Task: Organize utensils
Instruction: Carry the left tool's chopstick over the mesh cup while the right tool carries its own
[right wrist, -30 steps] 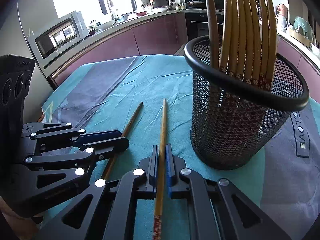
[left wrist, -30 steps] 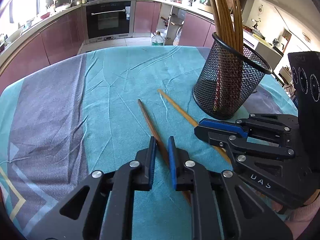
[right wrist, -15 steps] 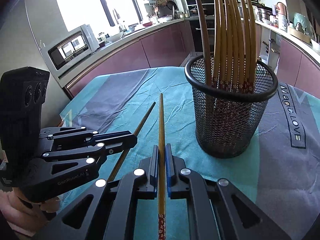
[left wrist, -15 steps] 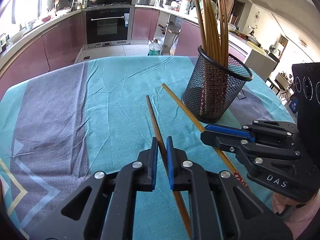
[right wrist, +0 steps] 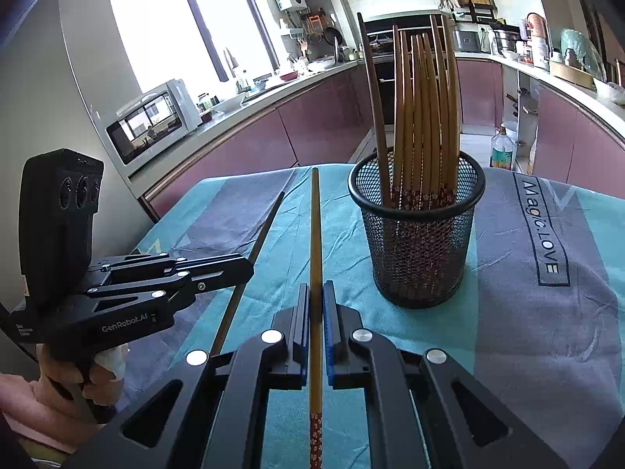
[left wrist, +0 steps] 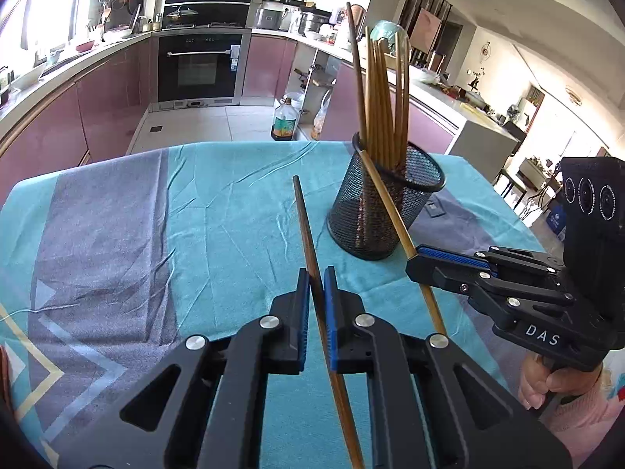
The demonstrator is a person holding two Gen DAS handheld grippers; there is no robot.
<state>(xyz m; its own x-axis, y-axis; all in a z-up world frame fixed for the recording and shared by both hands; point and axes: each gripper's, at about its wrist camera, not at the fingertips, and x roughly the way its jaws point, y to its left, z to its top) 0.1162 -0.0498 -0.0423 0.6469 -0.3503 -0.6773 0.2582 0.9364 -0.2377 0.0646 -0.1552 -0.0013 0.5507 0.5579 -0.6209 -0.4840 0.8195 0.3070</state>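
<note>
Now both tongs are clamped on chopsticks: the left tongs point(left wrist: 317, 287) grip a dark chopstick point(left wrist: 306, 230), the right tongs point(right wrist: 316, 301) a lighter chopstick point(right wrist: 315, 242), each raised above the table point(left wrist: 218, 211), probably for dropping into the mesh holder point(right wrist: 418, 242) that already keeps many. A teal cloth covers the table; kitchen cabinets stand behind.

The tablecloth point(left wrist: 218, 211) is soft, matt woven cloth, creased all over. The pen holder point(right wrist: 417, 250) is black wire mesh metal with a smooth rim. The dark chopstick point(left wrist: 308, 242) looks like smooth stained wood; the light chopstick point(right wrist: 315, 258) is pale bamboo with a patterned red end. Both grippers, left point(left wrist: 317, 285) and right point(right wrist: 317, 301), are matt black plastic with ribbed blue pads point(left wrist: 330, 312) and shiny metal pins.
</note>
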